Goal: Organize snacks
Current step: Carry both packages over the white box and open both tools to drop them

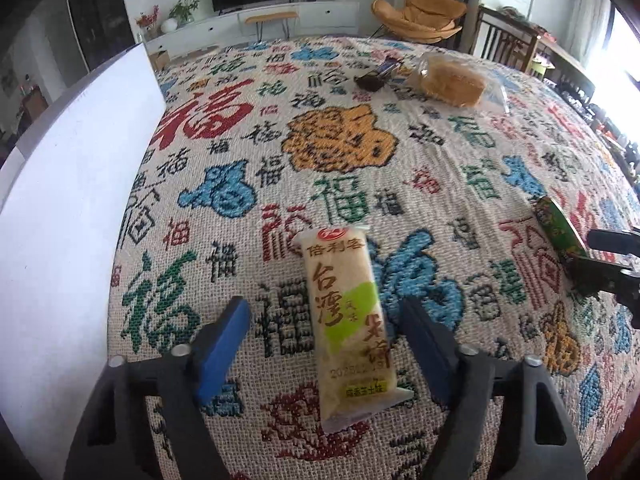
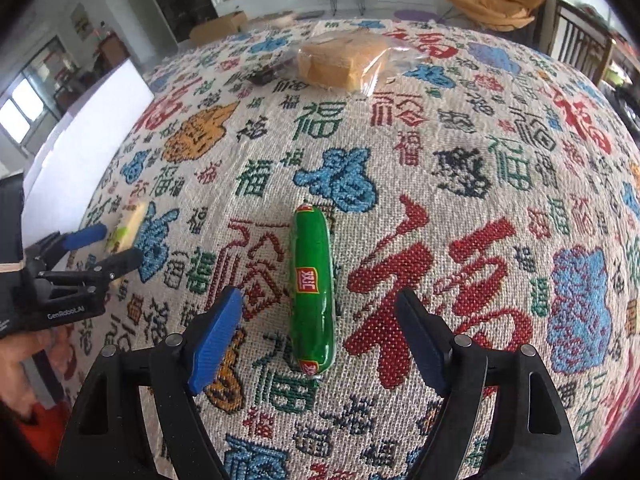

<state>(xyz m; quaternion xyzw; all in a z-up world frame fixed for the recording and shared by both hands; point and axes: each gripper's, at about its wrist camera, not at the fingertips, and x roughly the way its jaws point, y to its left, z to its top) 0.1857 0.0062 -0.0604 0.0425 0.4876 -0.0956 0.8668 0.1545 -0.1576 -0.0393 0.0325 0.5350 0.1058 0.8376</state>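
A cream and green cracker packet (image 1: 348, 320) lies flat on the patterned tablecloth (image 1: 320, 148), lengthwise between the blue-padded fingers of my left gripper (image 1: 324, 304). The right pad is close to the packet's edge and a gap shows at the left pad, so the gripper is open. A green sausage stick (image 2: 312, 288) lies between the fingers of my right gripper (image 2: 320, 296), which stands open with wide gaps on both sides. In the right wrist view the left gripper (image 2: 108, 246) sits at the far left, around the packet (image 2: 128, 220).
A large white box (image 1: 80, 200) stands along the table's left edge. A bagged loaf of bread (image 1: 452, 80) and a small dark packet (image 1: 376, 76) lie at the far side. A hand in an orange sleeve (image 2: 24, 364) holds the left gripper.
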